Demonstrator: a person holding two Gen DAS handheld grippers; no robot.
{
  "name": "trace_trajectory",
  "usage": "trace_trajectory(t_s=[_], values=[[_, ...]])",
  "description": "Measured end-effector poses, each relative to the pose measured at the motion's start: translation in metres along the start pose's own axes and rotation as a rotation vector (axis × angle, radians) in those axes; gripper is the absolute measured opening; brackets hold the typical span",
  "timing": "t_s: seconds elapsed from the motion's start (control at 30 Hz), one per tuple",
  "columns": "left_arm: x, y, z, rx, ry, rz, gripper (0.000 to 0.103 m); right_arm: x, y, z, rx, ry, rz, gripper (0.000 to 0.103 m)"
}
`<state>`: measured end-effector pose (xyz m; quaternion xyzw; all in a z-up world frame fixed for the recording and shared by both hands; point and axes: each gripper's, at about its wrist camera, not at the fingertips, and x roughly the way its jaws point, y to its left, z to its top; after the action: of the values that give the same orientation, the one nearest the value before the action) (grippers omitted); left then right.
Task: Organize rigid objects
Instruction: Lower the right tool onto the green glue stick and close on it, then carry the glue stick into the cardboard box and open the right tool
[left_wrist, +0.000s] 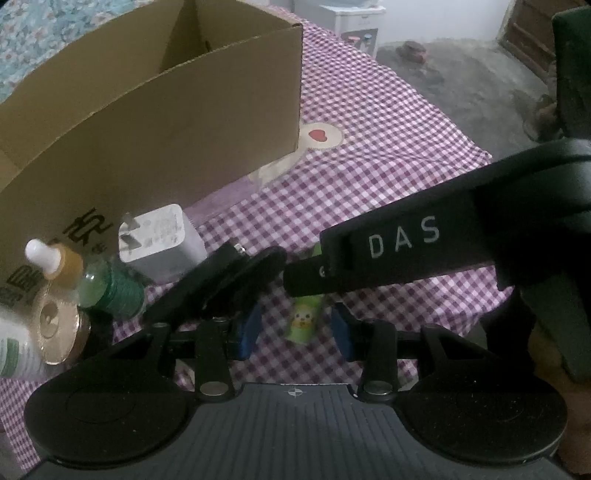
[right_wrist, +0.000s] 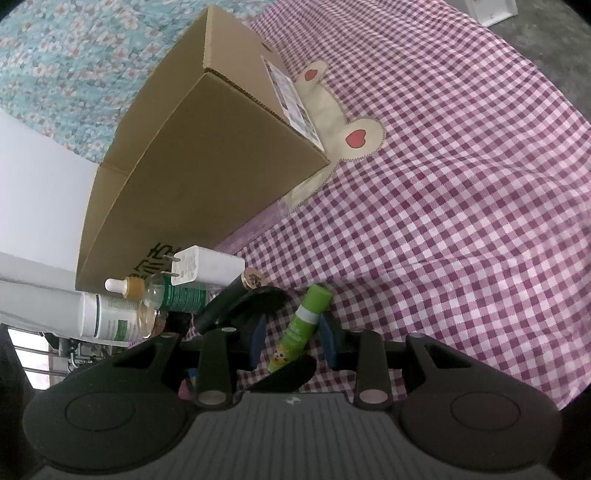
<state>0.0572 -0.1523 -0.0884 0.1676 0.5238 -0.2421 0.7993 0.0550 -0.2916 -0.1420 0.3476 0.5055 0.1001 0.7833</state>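
The green glue stick (right_wrist: 301, 328) lies on the checked cloth (right_wrist: 461, 221), between the spread blue pads of the right gripper (right_wrist: 291, 341), apparently untouched. The left gripper (left_wrist: 295, 328) is also spread, empty. Nearby: white charger (left_wrist: 157, 238), cardboard box (left_wrist: 166, 122).

- "DAS" in pale capitals runs along the black arm (left_wrist: 406, 240) that reaches in from the right in the left wrist view; it seems to be part of the right gripper.
- Large black Chinese characters are printed low on the box (left_wrist: 155, 129) wall, partly hidden behind the bottles; they cannot be read for certain. The same print shows in the right wrist view (right_wrist: 155, 262).
- A white label (right_wrist: 291, 99) with fine print sits on the box's end face, too small to read.
- The charger (left_wrist: 159, 236) has faint grey print on its plug face, unreadable.
- The green tube (right_wrist: 299, 328) carries a cartoon face and pale lettering, too blurred to read.
- The white bottle (right_wrist: 110, 317) has a green-and-white label, text illegible.
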Motion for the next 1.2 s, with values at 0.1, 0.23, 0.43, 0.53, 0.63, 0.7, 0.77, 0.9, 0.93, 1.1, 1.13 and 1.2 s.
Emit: trace_trajectory(t_s=[0.1,0.23,0.43,0.53,0.63,0.7,0.77,0.9,0.93,1.1,1.13,1.2], values=[[0.005,0.0,0.002,-0.005,-0.004,-0.004,0.029,0.002,-0.001,0.002,0.008,-0.002,0.001,0.03],[0.006,-0.001,0.005,-0.015,-0.012,-0.009,0.02,0.003,-0.003,0.003,0.022,-0.006,-0.002,0.024],[0.0,-0.004,0.002,-0.017,-0.012,-0.016,0.015,0.004,-0.007,0.0,0.052,-0.012,0.005,0.016],[-0.007,-0.003,0.001,-0.022,-0.026,-0.019,0.015,-0.001,-0.005,-0.004,0.05,-0.022,0.015,0.016],[-0.018,-0.005,-0.001,-0.019,-0.049,-0.014,0.015,-0.01,-0.001,-0.007,0.039,-0.039,0.025,0.016],[-0.029,-0.007,-0.003,-0.018,-0.071,-0.009,0.015,-0.018,0.004,-0.011,0.024,-0.055,0.031,0.016],[-0.042,-0.007,-0.006,-0.02,-0.096,-0.006,0.015,-0.028,0.013,-0.014,0.0,-0.075,0.035,0.016],[-0.072,-0.004,-0.01,-0.03,-0.164,-0.001,0.015,-0.05,0.037,-0.024,-0.081,-0.133,0.041,0.016],[-0.079,-0.003,-0.009,-0.032,-0.18,0.003,0.015,-0.055,0.043,-0.026,-0.101,-0.147,0.043,0.016],[-0.117,0.007,-0.009,-0.047,-0.28,0.046,0.015,-0.079,0.084,-0.026,-0.21,-0.212,0.072,0.016],[-0.126,0.012,-0.008,-0.057,-0.304,0.059,0.015,-0.082,0.092,-0.025,-0.229,-0.222,0.082,0.016],[-0.136,0.02,-0.004,-0.079,-0.333,0.078,0.015,-0.087,0.11,-0.018,-0.271,-0.237,0.105,0.016]])
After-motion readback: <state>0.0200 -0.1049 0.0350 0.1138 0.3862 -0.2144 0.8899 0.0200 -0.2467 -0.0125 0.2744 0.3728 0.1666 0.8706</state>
